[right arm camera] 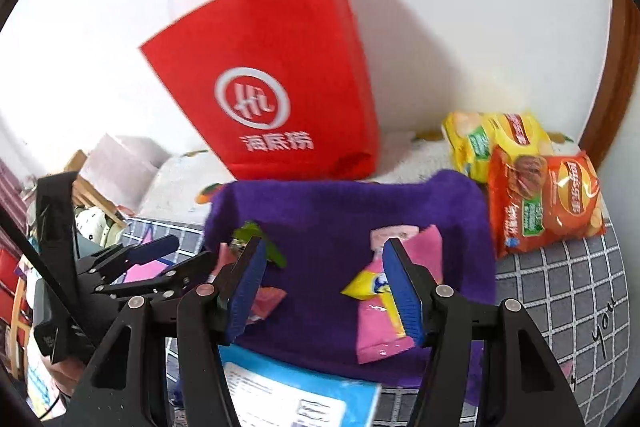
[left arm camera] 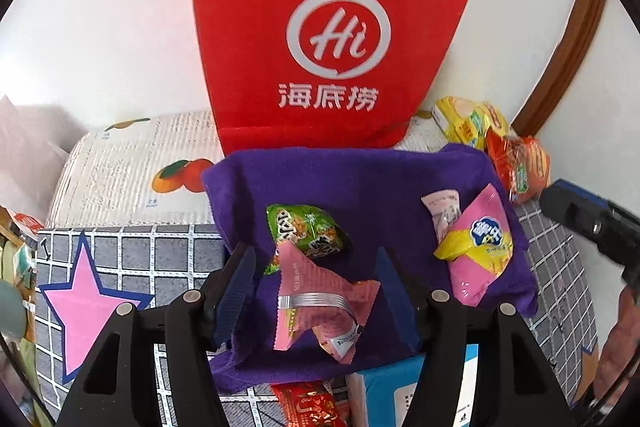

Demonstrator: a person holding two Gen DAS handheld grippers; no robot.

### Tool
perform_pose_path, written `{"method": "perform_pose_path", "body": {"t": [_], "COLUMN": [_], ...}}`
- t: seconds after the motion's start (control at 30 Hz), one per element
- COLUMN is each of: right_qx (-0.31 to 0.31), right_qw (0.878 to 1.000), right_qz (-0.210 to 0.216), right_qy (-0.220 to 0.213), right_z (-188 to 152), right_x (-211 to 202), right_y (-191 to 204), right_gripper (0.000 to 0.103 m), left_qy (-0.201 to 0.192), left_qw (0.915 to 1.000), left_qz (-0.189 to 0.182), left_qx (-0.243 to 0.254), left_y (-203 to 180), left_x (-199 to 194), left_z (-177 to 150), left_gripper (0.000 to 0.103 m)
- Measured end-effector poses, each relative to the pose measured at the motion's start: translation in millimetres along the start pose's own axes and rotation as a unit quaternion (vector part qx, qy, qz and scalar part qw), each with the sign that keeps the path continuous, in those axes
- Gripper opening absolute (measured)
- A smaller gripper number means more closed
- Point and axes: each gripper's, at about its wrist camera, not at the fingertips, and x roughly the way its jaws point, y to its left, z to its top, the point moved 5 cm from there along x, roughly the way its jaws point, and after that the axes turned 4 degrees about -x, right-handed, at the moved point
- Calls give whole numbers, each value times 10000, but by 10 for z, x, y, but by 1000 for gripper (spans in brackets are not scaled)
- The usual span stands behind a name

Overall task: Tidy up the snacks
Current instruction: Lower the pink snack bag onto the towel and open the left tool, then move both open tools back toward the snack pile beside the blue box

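A purple cloth [left arm camera: 380,187] [right arm camera: 340,211] lies on the table in front of a red paper bag [left arm camera: 332,39] [right arm camera: 280,99]. On the cloth lie a green packet [left arm camera: 304,227], a pink packet [left arm camera: 316,299], a pink-and-yellow packet [left arm camera: 476,251] [right arm camera: 380,327] and a small pale pink one [left arm camera: 440,207]. My left gripper [left arm camera: 314,255] hovers open above the pink packet, which rests on the cloth clear of both pads. My right gripper [right arm camera: 323,245] is open over the cloth's middle with nothing between its fingers; its right finger hides part of the pink-and-yellow packet.
A yellow chip bag [right arm camera: 492,135] and an orange one [right arm camera: 548,203] lie at the cloth's far right. A blue box [right arm camera: 288,391] and a red packet [left arm camera: 312,407] sit at the near edge. The checkered table cover [right arm camera: 560,287] bears a pink star [left arm camera: 84,303]. Clutter stands at the left.
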Motion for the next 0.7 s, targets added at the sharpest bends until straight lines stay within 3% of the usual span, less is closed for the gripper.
{"method": "perform_pose_path", "body": {"t": [0.17, 0.53, 0.7], "right_qx": [-152, 77, 204], "right_qw": [9995, 9975, 9970], "right_qz": [-260, -679, -435], "right_qy": [18, 152, 598], "right_z": [-146, -987, -1381], "right_x": [-79, -452, -488], "right_y": [131, 235, 355], "right_gripper": [60, 59, 59], "left_qy": [-36, -272, -504], "left_qw": [9999, 9984, 9967], "left_qz": [-97, -466, -610], "left_qx": [-112, 147, 162], "left_y": [-7, -250, -235], "left_x": [-90, -580, -899], "left_z": [8, -50, -111], "left_gripper": [61, 61, 61]}}
